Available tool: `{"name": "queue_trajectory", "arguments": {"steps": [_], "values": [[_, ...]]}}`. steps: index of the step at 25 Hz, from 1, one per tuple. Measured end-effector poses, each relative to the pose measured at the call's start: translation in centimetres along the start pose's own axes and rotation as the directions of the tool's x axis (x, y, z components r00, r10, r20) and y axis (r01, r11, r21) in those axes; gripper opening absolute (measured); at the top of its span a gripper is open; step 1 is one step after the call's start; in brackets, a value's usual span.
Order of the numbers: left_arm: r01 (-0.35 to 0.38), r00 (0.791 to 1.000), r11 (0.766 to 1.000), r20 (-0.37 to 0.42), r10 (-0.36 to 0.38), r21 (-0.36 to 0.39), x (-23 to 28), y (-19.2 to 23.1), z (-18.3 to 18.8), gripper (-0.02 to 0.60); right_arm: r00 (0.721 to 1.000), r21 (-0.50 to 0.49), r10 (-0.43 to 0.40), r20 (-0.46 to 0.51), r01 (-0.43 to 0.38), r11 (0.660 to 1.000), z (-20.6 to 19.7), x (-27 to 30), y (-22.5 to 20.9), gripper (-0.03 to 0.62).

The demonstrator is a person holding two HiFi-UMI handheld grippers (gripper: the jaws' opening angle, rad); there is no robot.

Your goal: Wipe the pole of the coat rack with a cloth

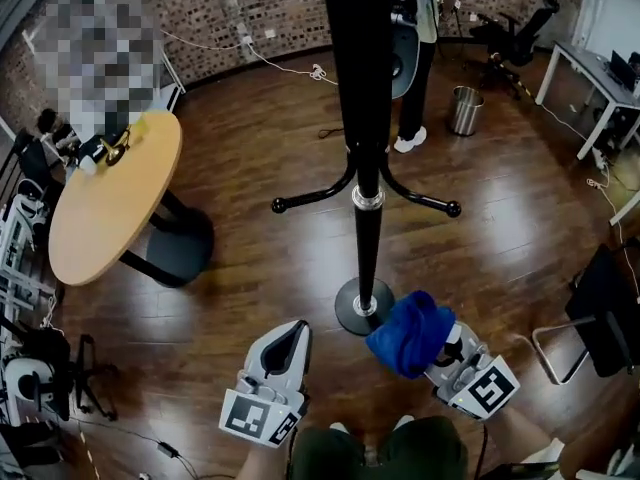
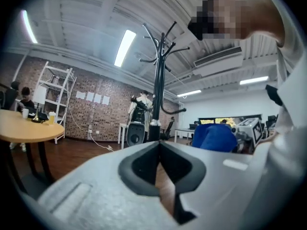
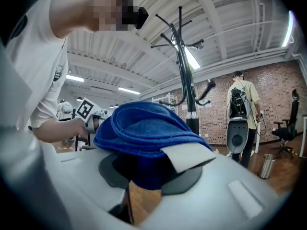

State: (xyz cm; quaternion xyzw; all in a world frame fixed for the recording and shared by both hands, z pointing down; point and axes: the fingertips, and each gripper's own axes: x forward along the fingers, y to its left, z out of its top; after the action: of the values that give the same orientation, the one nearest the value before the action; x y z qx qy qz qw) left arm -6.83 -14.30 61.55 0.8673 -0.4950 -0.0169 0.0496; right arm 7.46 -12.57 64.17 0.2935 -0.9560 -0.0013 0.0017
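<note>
The black coat rack pole [image 1: 366,118] rises from a round base [image 1: 362,306] on the wood floor, with a chrome collar and low curved hooks. It also shows in the left gripper view as the pole [image 2: 157,95] and in the right gripper view as the pole [image 3: 187,87]. A folded blue cloth [image 1: 411,332] with a white label is clamped in my right gripper [image 1: 437,353], just right of the base. From the right gripper view the cloth [image 3: 144,128] bulges over the jaws. My left gripper [image 1: 284,353] hangs left of the base, jaws together and empty.
A round wooden table [image 1: 110,203] on a black pedestal stands at left with small items on it. A person [image 1: 420,58] stands behind the rack beside a metal bin [image 1: 465,110]. An office chair [image 1: 520,33], white desks and a dark chair [image 1: 605,313] line the right.
</note>
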Motion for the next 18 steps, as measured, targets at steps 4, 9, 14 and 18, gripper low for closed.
{"name": "queue_trajectory", "arguments": {"steps": [4, 9, 14, 18], "values": [[-0.024, 1.0, 1.0, -0.012, 0.025, 0.018, 1.6, 2.0, -9.2, 0.0, 0.999, -0.006, -0.039, 0.003, 0.039, 0.999, -7.9, 1.7, -3.9, 0.11], [-0.035, 0.999, 0.998, 0.016, 0.034, 0.046, 3.9, 2.4, -16.2, 0.0, 0.995, -0.16, 0.048, 0.085, -0.034, 0.987, -0.6, 6.7, -9.4, 0.11], [-0.017, 1.0, 0.996, -0.004, 0.017, 0.085, 5.1, 1.6, -22.4, 0.0, 0.992, -0.131, 0.064, 0.106, -0.05, 0.99, 1.5, 10.3, -13.4, 0.107], [-0.036, 0.999, 0.993, -0.022, 0.038, 0.115, 6.1, 2.8, -27.1, 0.0, 0.998, -0.124, -0.002, 0.066, 0.01, 0.992, -11.9, 11.0, -15.2, 0.107]]}}
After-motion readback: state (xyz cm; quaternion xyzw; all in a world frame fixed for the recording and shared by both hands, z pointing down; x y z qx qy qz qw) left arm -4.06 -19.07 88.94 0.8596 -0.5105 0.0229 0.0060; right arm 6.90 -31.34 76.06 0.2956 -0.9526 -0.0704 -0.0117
